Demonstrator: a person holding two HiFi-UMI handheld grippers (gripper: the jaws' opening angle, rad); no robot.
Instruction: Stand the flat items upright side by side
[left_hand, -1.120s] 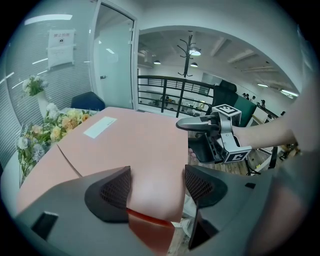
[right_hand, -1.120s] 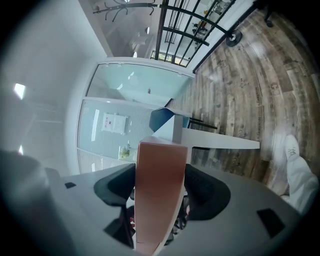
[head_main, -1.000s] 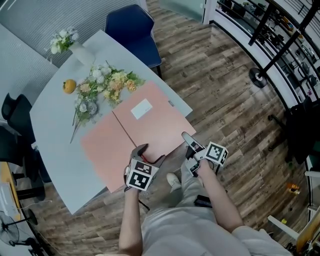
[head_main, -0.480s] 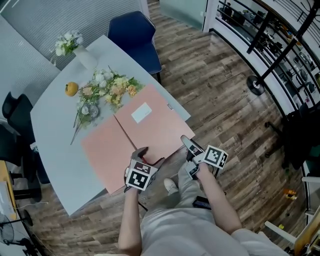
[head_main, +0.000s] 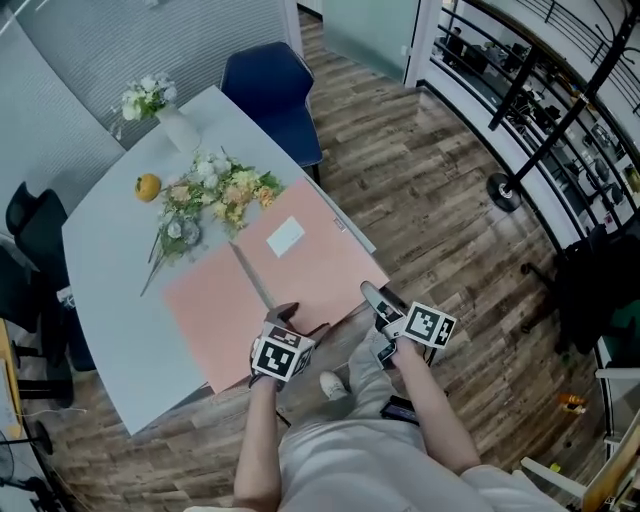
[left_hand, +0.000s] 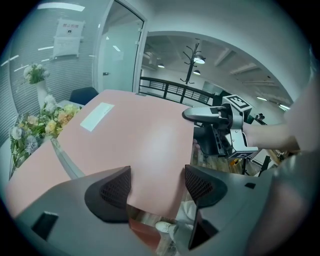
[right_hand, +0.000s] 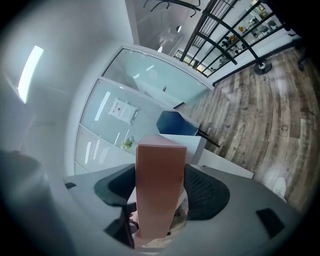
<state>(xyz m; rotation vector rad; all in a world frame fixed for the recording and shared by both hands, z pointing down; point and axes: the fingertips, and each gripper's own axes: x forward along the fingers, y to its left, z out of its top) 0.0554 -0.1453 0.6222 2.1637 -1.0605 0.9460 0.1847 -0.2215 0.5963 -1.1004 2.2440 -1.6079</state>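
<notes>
1. Floor (head_main: 450, 200): wood planks, mottled brown and grey.
2. Table (head_main: 110, 260): smooth, pale, matte top with straight cut edges.
3. Two pink flat boxes, both plain, matte and rectangular. They lie face-up side by side on the table, with a thin gap between them.
   - The right pink box (head_main: 310, 260) has its near edge out past the table rim.
   - The left pink box (head_main: 215, 310) sits just beside it.
4. Chair (head_main: 270, 85): blue padded seat, at the table's far side.
5. Loose flowers (head_main: 215, 190): cream, peach and white blooms with green stems, lying on the table beyond the boxes.
6. Right gripper (head_main: 375, 300):
   - It is at the right pink box's near right corner.
   - In the right gripper view, the box's thick edge (right_hand: 160, 165) fills the gap between the ribbed black pads.
   - The jaws stand wide and pinch the box.
7. Left gripper (head_main: 303, 320):
   - It is at the same box's near edge.
   - In the left gripper view, the jaws are spread and the pads (left_hand: 116, 187) are clear of the pink face.
8. White label (head_main: 286, 236): a small rectangle on the right pink box's top.
9. Orange (head_main: 148, 186): round, on the table just left of the flowers.
</notes>
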